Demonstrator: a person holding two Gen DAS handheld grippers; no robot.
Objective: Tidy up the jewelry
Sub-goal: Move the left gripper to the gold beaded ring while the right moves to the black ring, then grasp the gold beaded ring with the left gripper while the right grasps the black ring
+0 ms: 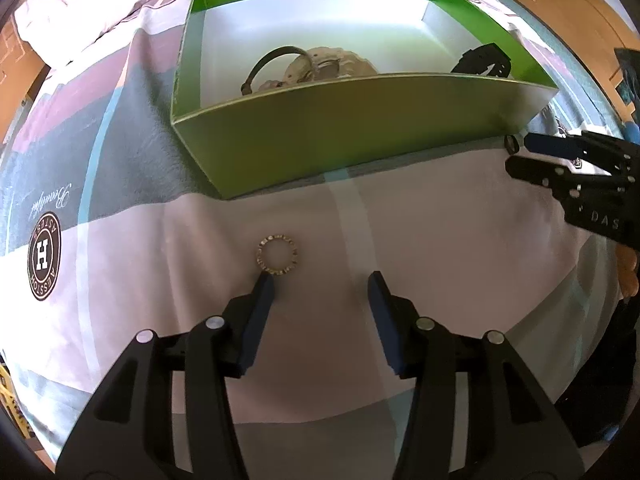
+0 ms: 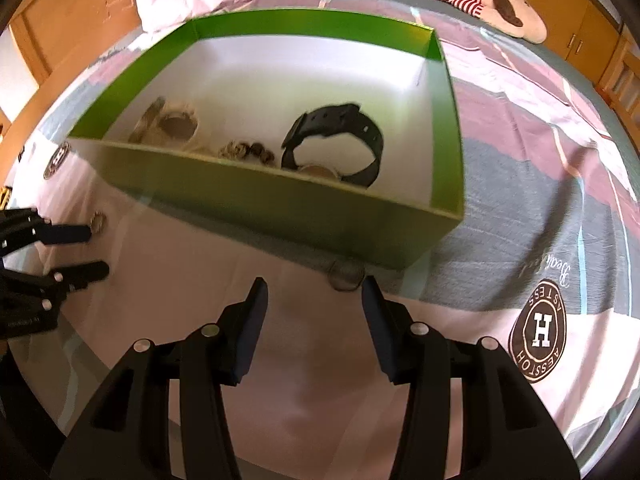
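Left wrist view: left gripper (image 1: pixel 322 280) fingers apart, empty; ring (image 1: pixel 277 255) on bedspread (image 1: pixel 440 260) just beyond left fingertip, awaiting pickup. Right gripper (image 2: pixel 312 290) fingers apart, empty; second ring (image 2: pixel 346 276) beside right fingertip. Green box (image 2: pixel 280 204) ahead, likely destination.

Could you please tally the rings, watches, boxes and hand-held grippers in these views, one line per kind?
Rings on the bedspread: 2, the pale ring and the dark ring
Watches: 1, the black watch inside the box
Boxes: 1, the green box
Hand-held grippers: 2, the left hand-held gripper and the right hand-held gripper
Total: 6
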